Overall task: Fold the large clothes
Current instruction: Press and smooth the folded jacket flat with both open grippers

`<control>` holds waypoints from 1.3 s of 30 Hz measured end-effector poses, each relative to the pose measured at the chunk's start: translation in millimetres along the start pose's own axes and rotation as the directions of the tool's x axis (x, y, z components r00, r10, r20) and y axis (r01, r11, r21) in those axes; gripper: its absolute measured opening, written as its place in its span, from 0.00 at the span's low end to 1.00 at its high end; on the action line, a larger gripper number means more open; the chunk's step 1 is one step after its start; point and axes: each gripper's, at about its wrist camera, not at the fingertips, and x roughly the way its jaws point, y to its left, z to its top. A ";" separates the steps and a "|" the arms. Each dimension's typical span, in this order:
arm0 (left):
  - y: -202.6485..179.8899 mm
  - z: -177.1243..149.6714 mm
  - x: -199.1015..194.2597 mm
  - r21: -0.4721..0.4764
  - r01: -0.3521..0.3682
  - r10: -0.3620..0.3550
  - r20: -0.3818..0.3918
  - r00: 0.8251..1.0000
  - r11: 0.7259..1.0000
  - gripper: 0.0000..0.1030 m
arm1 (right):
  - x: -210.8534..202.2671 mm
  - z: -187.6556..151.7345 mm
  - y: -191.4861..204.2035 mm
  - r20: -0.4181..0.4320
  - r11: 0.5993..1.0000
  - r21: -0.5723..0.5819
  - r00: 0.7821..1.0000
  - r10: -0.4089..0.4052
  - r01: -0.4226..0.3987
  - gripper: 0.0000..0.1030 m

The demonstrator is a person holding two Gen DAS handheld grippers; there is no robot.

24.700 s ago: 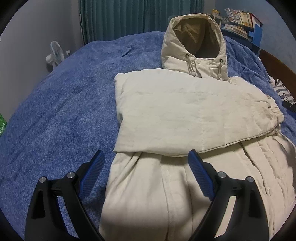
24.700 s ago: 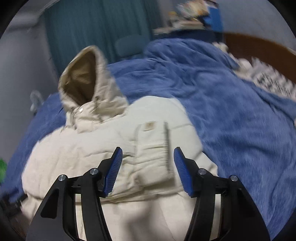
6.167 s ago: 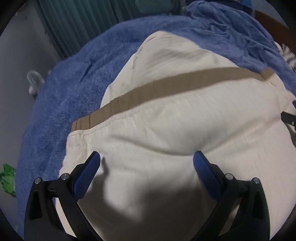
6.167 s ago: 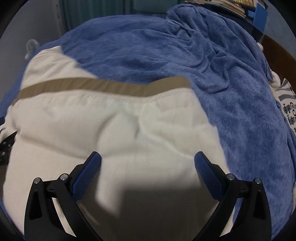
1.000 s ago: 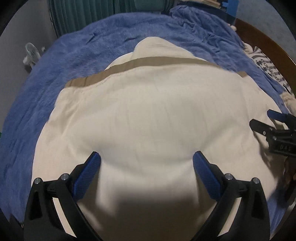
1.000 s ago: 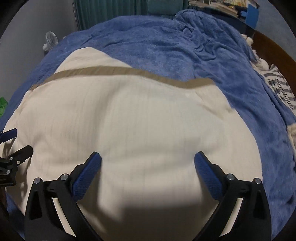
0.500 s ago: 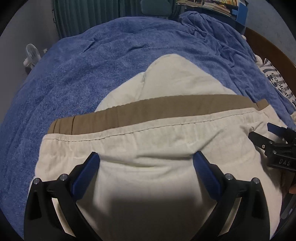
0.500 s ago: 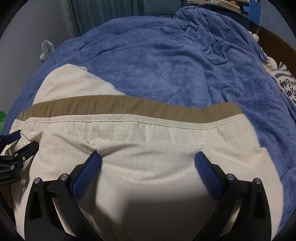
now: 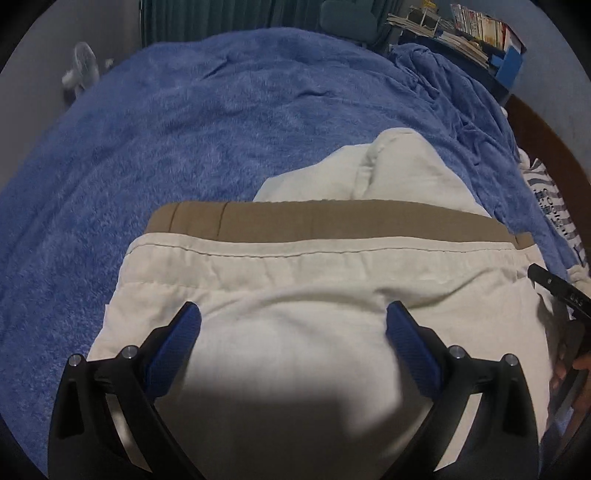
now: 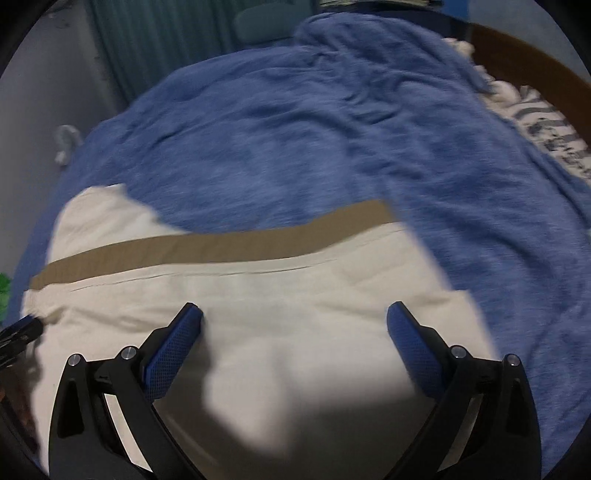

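Note:
A cream padded jacket [image 9: 325, 295] lies folded into a thick bundle on the blue bedspread [image 9: 184, 122], its tan lining band [image 9: 325, 221] running across the far edge. The hood part [image 9: 402, 170] pokes out beyond the band. My left gripper [image 9: 293, 317] is open just above the bundle, nothing between its fingers. The same jacket [image 10: 288, 302] and tan band [image 10: 221, 247] fill the right wrist view, where my right gripper [image 10: 293, 317] is also open over the fabric. The right gripper's black tip [image 9: 554, 288] shows at the right edge of the left view.
Blue bedspread [image 10: 369, 129] spreads far and right. A striped cloth [image 9: 554, 206] lies at the right by the wooden bed frame [image 9: 546, 136]. A small white fan [image 9: 81, 70] stands at the left, green curtains [image 9: 221, 18] behind, books on a shelf [image 9: 472, 29] at the back right.
Both grippers have pulled back and lifted from the bundle over the last second; the jacket fills less of each view and more bedspread shows. The right view is swinging, blurred.

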 end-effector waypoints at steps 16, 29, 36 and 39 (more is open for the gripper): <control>-5.5 -10.3 -12.7 0.014 -0.028 0.028 -0.025 0.999 1.000 0.94 | -20.0 -9.1 8.1 -0.011 0.999 -0.053 1.000 0.010 -0.011 0.93; 16.5 -73.6 -55.2 0.082 -0.078 0.078 0.005 0.997 0.994 0.94 | -54.4 -71.0 -48.0 -0.078 0.995 -0.077 0.995 0.060 -0.066 0.93; 15.4 -96.0 -77.5 0.103 -0.127 0.125 0.025 0.992 0.987 0.94 | -92.0 -105.5 -58.3 0.006 0.992 -0.120 1.000 0.026 -0.025 0.93; 9.8 -105.2 -92.4 0.112 -0.137 0.133 0.037 0.990 0.984 0.94 | -116.7 -117.7 -48.2 0.072 0.987 -0.149 0.995 0.065 -0.054 0.93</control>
